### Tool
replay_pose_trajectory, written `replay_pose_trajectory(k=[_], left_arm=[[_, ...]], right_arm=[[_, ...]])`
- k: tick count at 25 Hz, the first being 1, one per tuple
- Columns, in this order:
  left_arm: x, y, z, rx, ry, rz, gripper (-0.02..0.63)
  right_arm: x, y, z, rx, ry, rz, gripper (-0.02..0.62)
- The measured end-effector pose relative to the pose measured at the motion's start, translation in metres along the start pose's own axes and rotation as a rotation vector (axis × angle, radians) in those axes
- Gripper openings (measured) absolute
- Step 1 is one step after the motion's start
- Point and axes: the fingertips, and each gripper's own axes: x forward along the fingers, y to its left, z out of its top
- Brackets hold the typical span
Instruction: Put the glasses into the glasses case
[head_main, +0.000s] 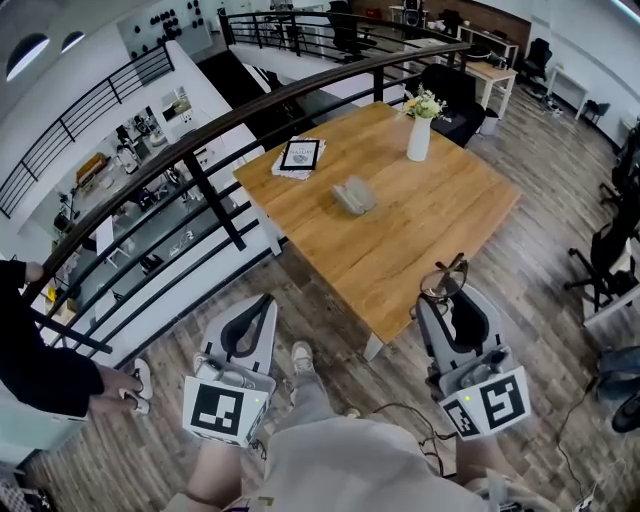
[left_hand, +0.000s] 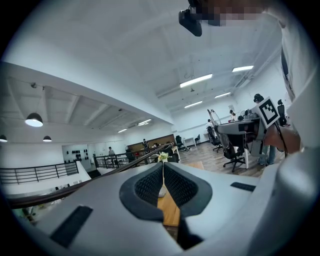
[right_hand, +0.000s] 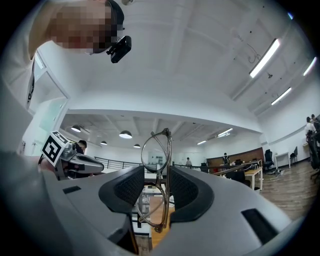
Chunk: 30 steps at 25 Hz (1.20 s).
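Note:
The grey glasses case (head_main: 353, 195) lies closed near the middle of the wooden table (head_main: 440, 225). My right gripper (head_main: 447, 292) hangs over the table's near corner, shut on the glasses (head_main: 443, 277). In the right gripper view the thin-framed glasses (right_hand: 157, 180) stand on edge, clamped between the two dark pads (right_hand: 184, 192), with one lens sticking up above the jaws. My left gripper (head_main: 262, 306) is held low at the left, off the table and above the floor. Its pads (left_hand: 181, 186) are pressed together with nothing between them.
On the table stand a white vase with flowers (head_main: 420, 130) at the far side and a tablet on a book (head_main: 300, 156) at the far left corner. A black railing (head_main: 200, 190) runs left of the table. A person's shoe (head_main: 302, 357) and a cable lie below.

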Motion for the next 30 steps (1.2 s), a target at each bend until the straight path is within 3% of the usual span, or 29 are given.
replay_pose_trajectory(k=[14,23,30], left_arm=[[0.079,0.078,-0.034,-0.045,0.05,-0.049,0.023],[0.158,0.174,-0.06,-0.065,0.061,-0.091,0.022],[0.216,0.243,-0.082,-0.094,0.088,-0.168,0.021]], right_arm=[[0.12,-0.012,-0.03,-0.009,0.057,0.003,0.178],[0.238,-0.022,-0.047,-0.009,0.095,-0.036,0.178],[0.336,-0.01,-0.066,-0.036,0.123,-0.05,0.176]])
